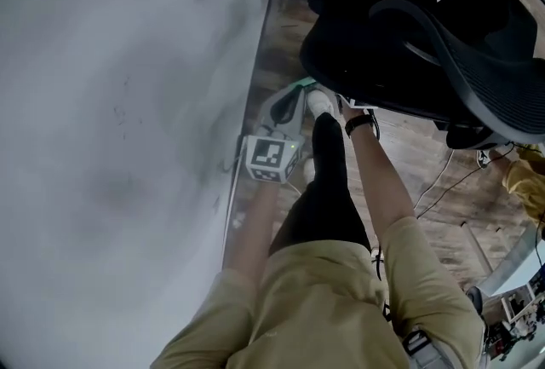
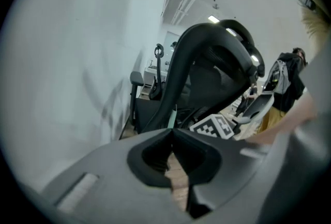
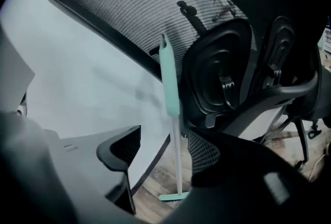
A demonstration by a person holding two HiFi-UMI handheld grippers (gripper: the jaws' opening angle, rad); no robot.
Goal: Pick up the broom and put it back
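The broom (image 3: 169, 83) stands upright between the white wall and the office chair. It has a mint green grip, a pale shaft and a mint head (image 3: 173, 197) resting on the wood floor. My right gripper (image 3: 163, 155) is open; the shaft shows in the gap between its pads but farther off, untouched. In the head view that gripper is hidden under the chair, with only the forearm showing. My left gripper (image 2: 172, 133) is shut on nothing, its tips meeting just short of a mint sliver of the broom (image 2: 173, 116). In the head view the left gripper (image 1: 289, 103) points at the wall's foot.
A black mesh office chair (image 1: 409, 43) crowds the right side, its back and arm (image 3: 222, 73) right next to the broom. The white wall (image 1: 111, 146) fills the left. Cables (image 1: 443, 175) lie on the wood floor. The person's leg stands between the two arms.
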